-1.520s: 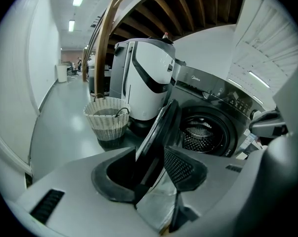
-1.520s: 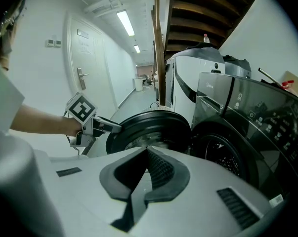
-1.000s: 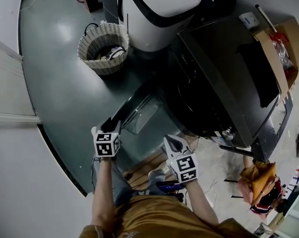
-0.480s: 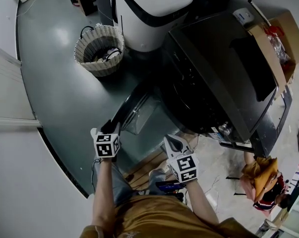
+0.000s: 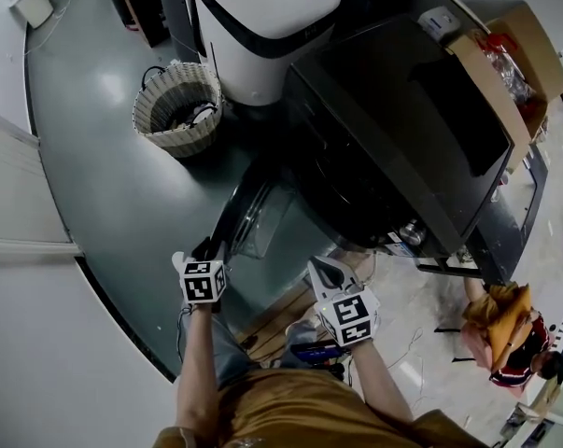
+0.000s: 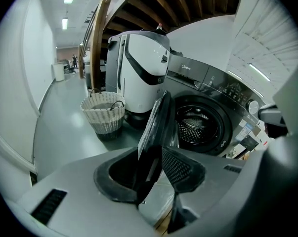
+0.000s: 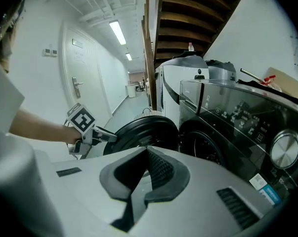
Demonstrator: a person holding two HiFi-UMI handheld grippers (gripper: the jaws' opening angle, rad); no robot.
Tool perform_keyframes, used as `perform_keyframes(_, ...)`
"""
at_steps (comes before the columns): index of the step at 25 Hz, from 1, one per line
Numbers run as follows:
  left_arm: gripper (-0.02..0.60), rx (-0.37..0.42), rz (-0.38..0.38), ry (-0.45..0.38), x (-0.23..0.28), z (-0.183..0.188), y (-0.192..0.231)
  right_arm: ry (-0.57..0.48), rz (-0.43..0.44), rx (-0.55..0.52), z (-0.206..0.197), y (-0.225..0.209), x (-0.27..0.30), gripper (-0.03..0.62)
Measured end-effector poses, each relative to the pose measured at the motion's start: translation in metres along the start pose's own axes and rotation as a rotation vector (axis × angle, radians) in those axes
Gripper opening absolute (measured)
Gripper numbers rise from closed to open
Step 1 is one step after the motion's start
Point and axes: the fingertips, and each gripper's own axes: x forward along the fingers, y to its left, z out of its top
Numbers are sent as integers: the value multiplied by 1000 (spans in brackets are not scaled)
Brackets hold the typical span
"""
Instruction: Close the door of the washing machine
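Left gripper point(image 5: 206, 248): grey moulded shell, dark pads, the right one ribbed. Jaws apart and have just been closing. The thin outer rim of the door point(image 5: 253, 208) stands between them, close against the right pad, with no firm clamp visible.

Right gripper point(image 5: 320, 271): same build. Its pad tips meet and it has hold of nothing. It hangs just right of the door's free edge, not touching it, in front of the machine's lower front.

Door: round, with a glossy black ring around a clear bulging glass bowl. It is swung wide open to the left, standing roughly square to the machine's front, hinged on the far side.

Washing machine point(image 5: 393, 129): boxy, with glossy dark panels and sharp top corners. In its front is a circular port and inside it a perforated metal drum point(image 6: 198, 127). A chrome dial sits on the control strip.

Floor point(image 5: 104, 175): smooth grey-green with a sheen. A wide bare stretch lies left of the door.

Far left: a woven wicker basket point(image 5: 176, 108), round with a dark base, well apart from the door.

Behind it: a tall white appliance point(image 5: 262, 26) with rounded shoulders and a black band, right beside the machine.

Far right: an open cardboard box point(image 5: 510, 54) beside the machine's top.
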Motion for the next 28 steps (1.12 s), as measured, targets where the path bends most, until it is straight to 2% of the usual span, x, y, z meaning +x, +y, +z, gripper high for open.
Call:
perform_keyframes(9, 155, 36, 14, 18, 0, -4, -15, -12, -2, 27, -8, -9, -20, 12)
perform_keyframes(28, 153, 93, -13, 75, -3, -18, -59, -31, -26, 66, -22, -29, -53, 12)
